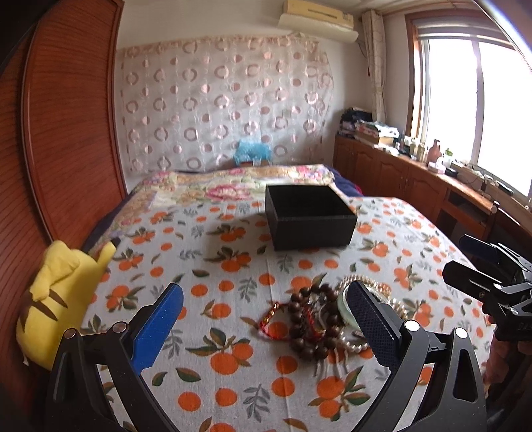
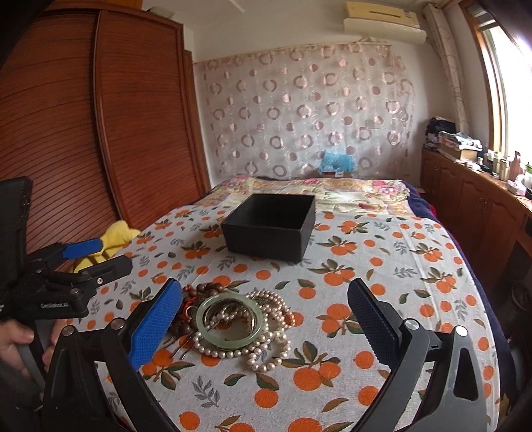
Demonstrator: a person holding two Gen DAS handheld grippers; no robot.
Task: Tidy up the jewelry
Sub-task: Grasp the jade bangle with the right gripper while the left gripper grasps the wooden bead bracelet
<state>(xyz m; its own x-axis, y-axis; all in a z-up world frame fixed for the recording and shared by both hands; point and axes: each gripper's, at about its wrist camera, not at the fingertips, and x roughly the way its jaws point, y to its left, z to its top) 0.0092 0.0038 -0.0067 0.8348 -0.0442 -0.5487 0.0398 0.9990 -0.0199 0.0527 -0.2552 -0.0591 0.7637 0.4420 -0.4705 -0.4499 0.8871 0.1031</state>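
Because the jewelry heap [image 2: 232,322] lies on the orange-print bedspread [image 2: 382,266] just ahead of our right gripper [image 2: 259,319], left of its centre line beside its blue finger, we judge the right nearer. Our left gripper [image 1: 266,319] has the heap toward its right finger. Both are spread wide, holding nothing (the black box [image 2: 269,229] waits beyond).

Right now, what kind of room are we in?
A bedroom, most likely. There is a bed with an orange-print cover, a tall wooden wardrobe beside it, and an air conditioner high on the wall. A pile of jewelry lies on the bed.
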